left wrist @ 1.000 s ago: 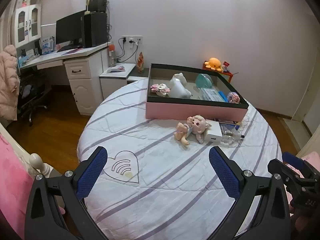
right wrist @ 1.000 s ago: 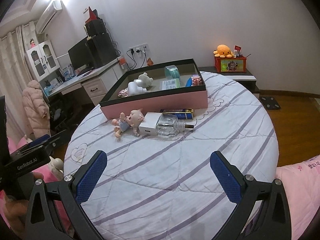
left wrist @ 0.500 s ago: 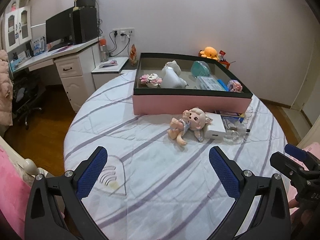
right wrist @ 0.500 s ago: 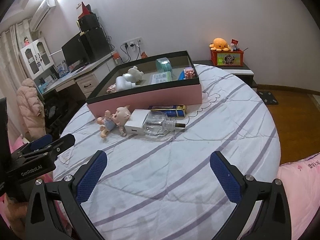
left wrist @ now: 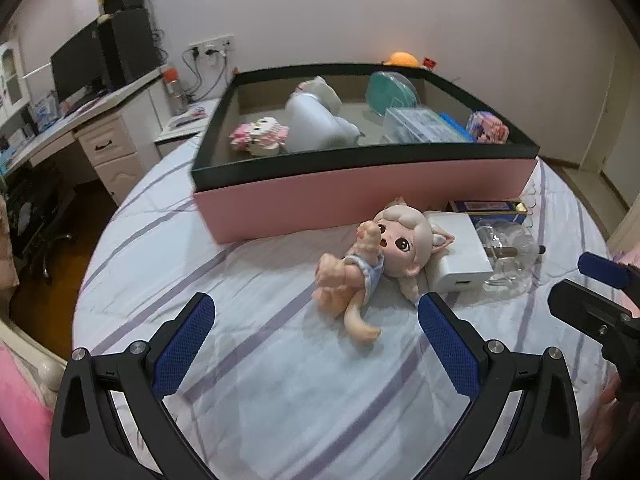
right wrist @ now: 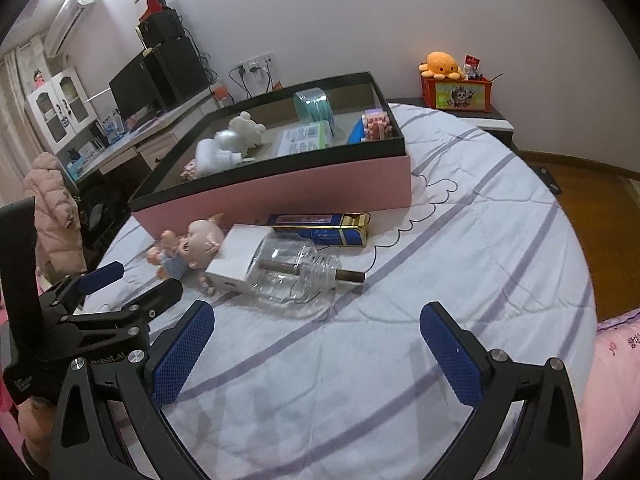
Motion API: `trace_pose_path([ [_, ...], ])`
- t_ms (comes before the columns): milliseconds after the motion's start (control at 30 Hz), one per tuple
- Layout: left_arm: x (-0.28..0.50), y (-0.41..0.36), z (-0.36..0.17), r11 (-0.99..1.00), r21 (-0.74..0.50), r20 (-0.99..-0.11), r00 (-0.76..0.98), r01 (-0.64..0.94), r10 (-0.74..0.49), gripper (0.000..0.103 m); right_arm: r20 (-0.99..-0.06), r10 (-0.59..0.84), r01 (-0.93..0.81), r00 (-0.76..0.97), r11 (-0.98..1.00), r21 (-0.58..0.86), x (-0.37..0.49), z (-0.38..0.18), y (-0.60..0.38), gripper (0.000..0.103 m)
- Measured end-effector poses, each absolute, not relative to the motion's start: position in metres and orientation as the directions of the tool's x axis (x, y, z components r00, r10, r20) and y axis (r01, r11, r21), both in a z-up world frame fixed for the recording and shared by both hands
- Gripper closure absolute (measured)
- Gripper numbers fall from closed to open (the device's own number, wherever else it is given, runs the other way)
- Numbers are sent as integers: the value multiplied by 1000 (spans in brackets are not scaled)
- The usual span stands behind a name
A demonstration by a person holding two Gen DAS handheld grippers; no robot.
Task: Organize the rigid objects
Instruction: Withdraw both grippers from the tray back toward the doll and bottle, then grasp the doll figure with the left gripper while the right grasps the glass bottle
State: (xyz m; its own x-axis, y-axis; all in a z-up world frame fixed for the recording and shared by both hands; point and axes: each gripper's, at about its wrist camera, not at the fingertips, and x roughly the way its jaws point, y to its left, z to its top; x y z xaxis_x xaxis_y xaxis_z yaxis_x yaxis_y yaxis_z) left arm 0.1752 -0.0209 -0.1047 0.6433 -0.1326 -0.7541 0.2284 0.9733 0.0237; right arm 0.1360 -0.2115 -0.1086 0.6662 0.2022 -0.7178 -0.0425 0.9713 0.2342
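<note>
Both grippers w/ jaws apart, empty. Doll lies mid-frame on bed, head against white charger, below pink box. Risk: left gripper closing here may nudge charger, or glass jar rolls.

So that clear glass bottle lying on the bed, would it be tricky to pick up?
Probably. The glass bottle lies on its side, so it may roll when nudged. Smooth glass likely slips between pads, and the stick through its neck may slide out.
</note>
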Motion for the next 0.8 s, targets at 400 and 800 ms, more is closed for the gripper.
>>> trace_pose_path([
  [400, 209, -32, -115, 964, -41, -785, 588, 264, -195, 0, -741, 193, -32, 644, 974, 226, 164, -124, -211, 0],
  [800, 203, -23, -115, 959, -99, -765, 595, 266, -244, 11, -748, 105, 22, 655, 987, 158, 163, -122, -211, 10],
])
